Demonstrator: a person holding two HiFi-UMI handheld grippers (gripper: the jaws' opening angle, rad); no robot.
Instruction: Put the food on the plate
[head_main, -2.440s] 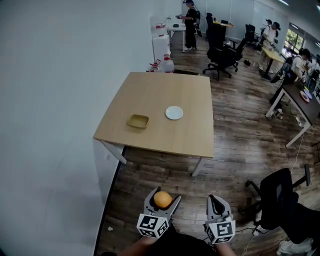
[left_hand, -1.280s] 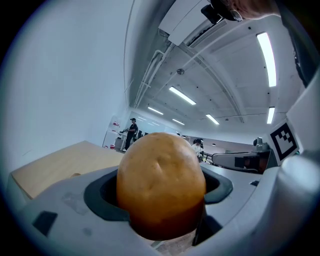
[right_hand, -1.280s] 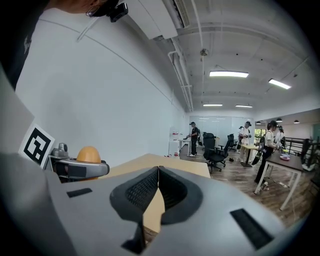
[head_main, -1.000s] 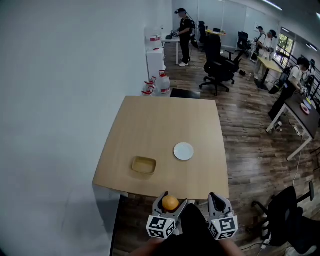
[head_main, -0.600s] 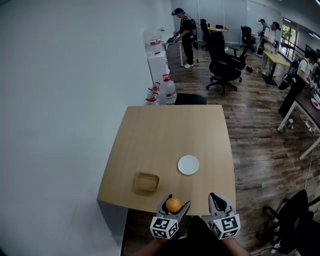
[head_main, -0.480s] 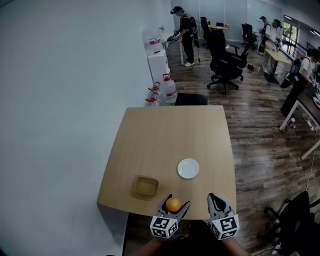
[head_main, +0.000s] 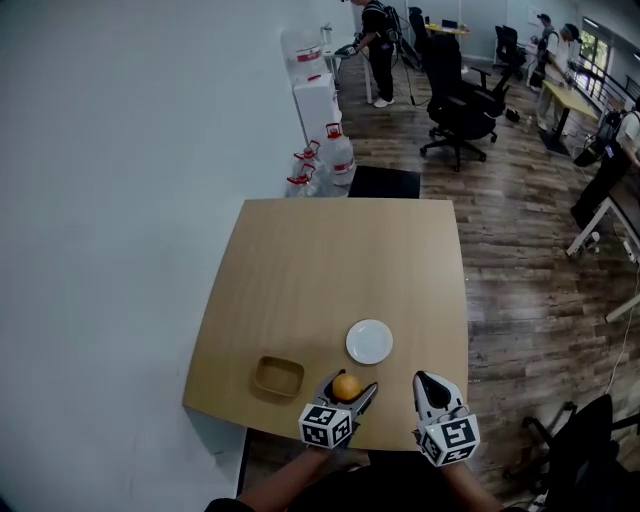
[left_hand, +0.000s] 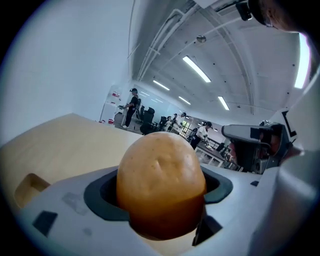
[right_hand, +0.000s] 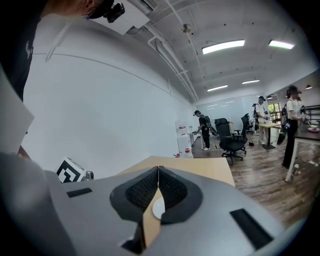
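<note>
An orange (head_main: 346, 387) (left_hand: 161, 182) sits between the jaws of my left gripper (head_main: 345, 388) (left_hand: 161, 200), which is shut on it just above the table's near edge. The small white plate (head_main: 369, 341) (right_hand: 157, 208) lies on the wooden table (head_main: 330, 270) a short way beyond and slightly right of the orange. My right gripper (head_main: 428, 384) (right_hand: 158, 176) hangs at the near right edge of the table, its jaws closed together with nothing between them.
A shallow tan dish (head_main: 278, 376) (left_hand: 29, 186) lies near the table's front left corner. A white wall (head_main: 120, 200) runs along the left. A black stool (head_main: 383, 181) and water jugs (head_main: 320, 160) stand past the far edge. Office chairs (head_main: 455, 100) and people stand further back.
The view has closed in on the table. Both grippers, once over the floor short of it, now reach its near edge, the left still holding the orange.
</note>
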